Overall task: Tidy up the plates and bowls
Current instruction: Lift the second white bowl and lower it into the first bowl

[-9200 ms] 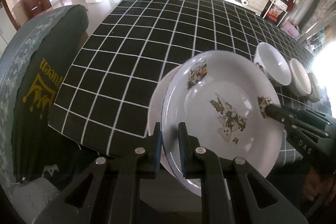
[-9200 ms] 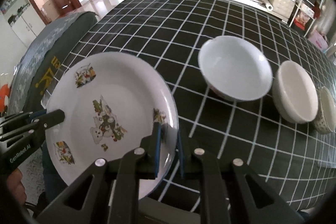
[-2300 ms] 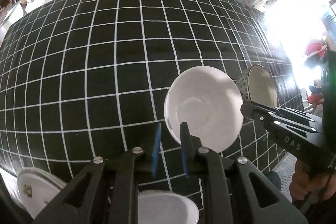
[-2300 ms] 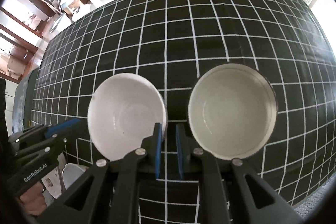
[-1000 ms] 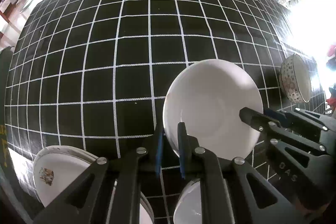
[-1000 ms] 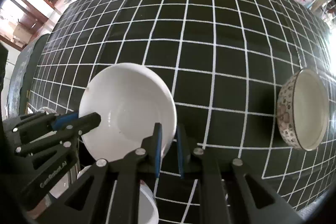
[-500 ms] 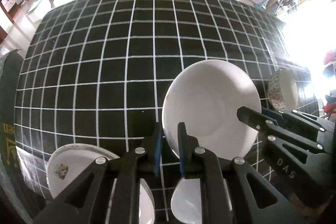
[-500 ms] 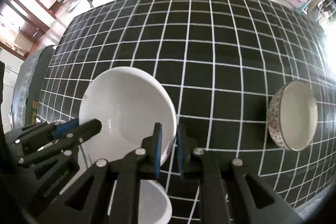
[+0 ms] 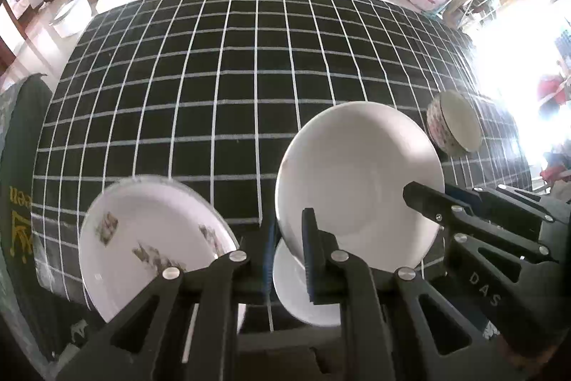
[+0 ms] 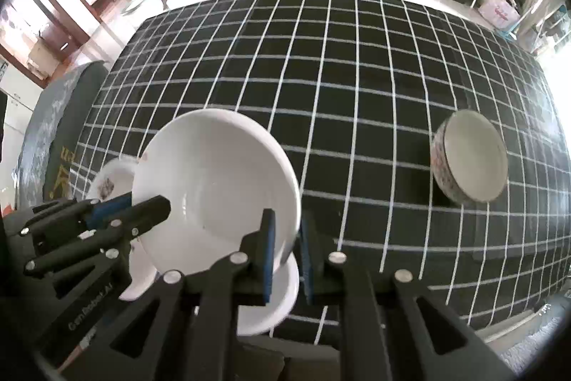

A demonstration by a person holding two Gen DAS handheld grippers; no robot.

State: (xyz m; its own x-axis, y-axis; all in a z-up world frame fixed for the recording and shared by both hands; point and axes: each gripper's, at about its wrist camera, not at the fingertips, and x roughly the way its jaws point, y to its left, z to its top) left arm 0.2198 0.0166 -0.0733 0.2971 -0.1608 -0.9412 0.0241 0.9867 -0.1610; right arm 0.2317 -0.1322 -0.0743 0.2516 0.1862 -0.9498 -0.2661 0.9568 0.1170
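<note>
White bowl (image 9: 358, 179) carried leftward, now above second bowl (image 9: 291, 288), beside plates (image 9: 150, 238).

The lifted bowl (image 9: 358, 181) hangs over a second bowl (image 9: 303, 295) at the table's (image 9: 228, 88) near edge. Left of it lies the plate (image 9: 150, 238); right, well apart, the patterned bowl (image 10: 467, 156).

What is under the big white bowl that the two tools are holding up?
Under the big white bowl, held by the left tool and right tool, sits another white bowl. The lifted one covers most of it.
</note>
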